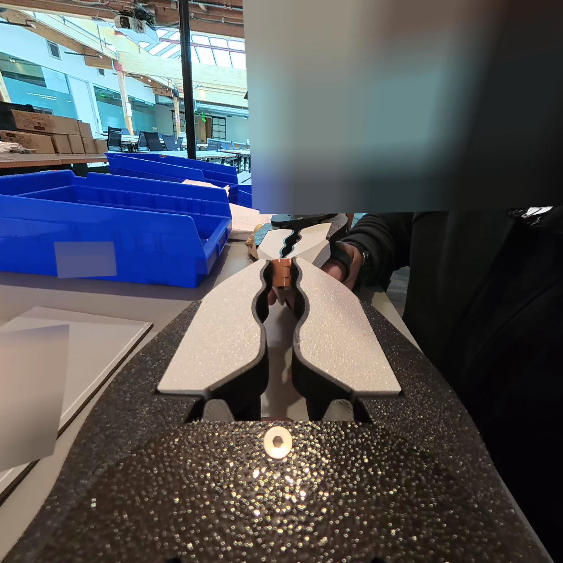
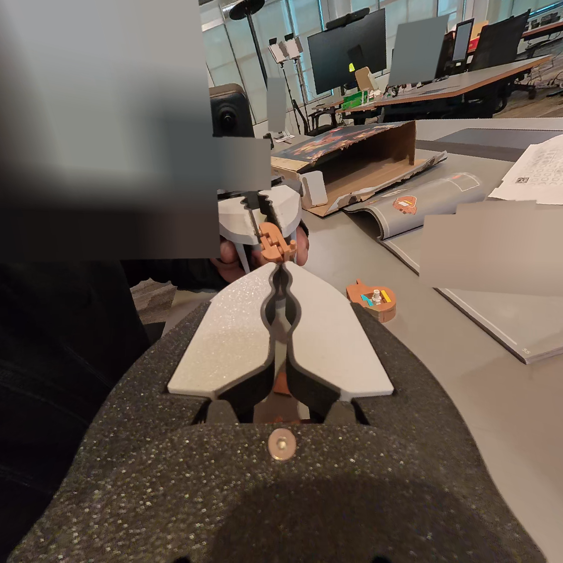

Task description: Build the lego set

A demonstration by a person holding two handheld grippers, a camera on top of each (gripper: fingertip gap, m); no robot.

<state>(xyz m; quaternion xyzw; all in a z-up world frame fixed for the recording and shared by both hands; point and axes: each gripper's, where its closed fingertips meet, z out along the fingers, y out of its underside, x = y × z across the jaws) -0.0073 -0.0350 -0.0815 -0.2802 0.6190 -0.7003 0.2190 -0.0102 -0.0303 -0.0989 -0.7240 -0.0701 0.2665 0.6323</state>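
Note:
My left gripper (image 1: 281,265) is shut on a small brown lego assembly (image 1: 281,272), pinched upright between its white fingertips. In the right wrist view this assembly (image 2: 274,242) shows as several brown pieces joined together, held at the tips of the left gripper (image 2: 262,219). My right gripper (image 2: 280,265) is shut, with its tips together right under the lower end of the assembly. I cannot tell whether they pinch any part of it. The right gripper also shows in the left wrist view (image 1: 291,246), just behind the brown assembly.
A partly built brown lego model (image 2: 373,300) with teal and yellow pieces sits on the grey table (image 2: 350,249). An open instruction booklet (image 2: 426,219), a torn cardboard box (image 2: 359,161) and paper sheets (image 2: 536,170) lie beyond. Blue bins (image 1: 115,231) stand to the left. The grippers are tip to tip, or close to it.

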